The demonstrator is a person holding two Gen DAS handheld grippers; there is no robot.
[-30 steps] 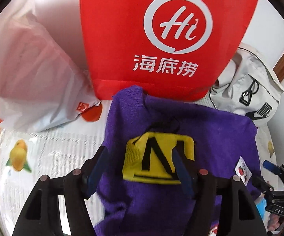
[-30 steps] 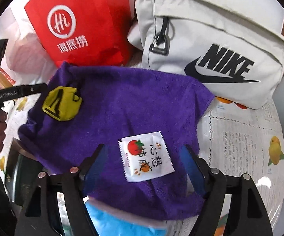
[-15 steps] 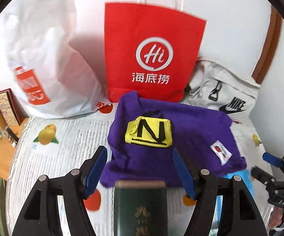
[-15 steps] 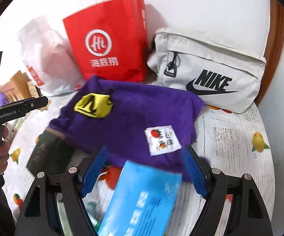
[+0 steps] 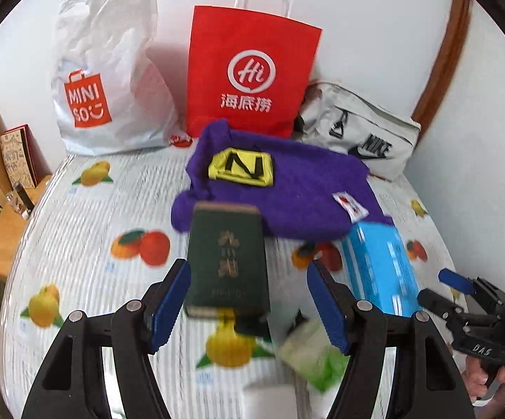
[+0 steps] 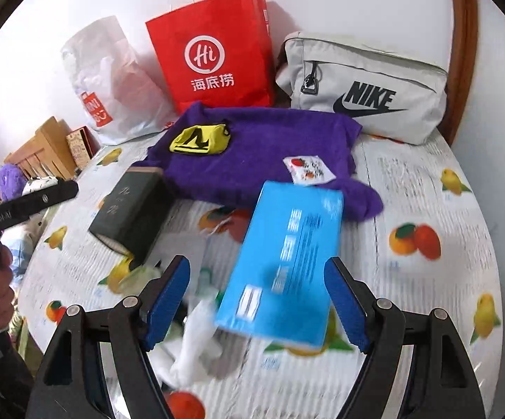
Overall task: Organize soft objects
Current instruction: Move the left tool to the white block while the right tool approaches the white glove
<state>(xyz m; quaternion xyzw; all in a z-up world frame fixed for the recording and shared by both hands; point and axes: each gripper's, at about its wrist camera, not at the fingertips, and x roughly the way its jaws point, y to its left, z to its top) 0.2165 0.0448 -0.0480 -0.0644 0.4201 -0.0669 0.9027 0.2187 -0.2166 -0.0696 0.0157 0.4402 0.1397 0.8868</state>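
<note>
Your left gripper (image 5: 249, 300) jaws stood apart, empty; right gripper (image 6: 256, 300) jaws likewise. Purple towel (image 5: 308, 192) lay on tabletop (image 5: 88, 230) before red paper bag (image 5: 252, 70), yellow pouch (image 5: 241, 167) atop.

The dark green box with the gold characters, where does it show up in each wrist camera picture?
Left wrist: the dark green box lies at centre, just beyond the left gripper.
Right wrist: the box sits left of centre, tilted.
Shared landmark: the purple towel, right behind the box in both.
</note>
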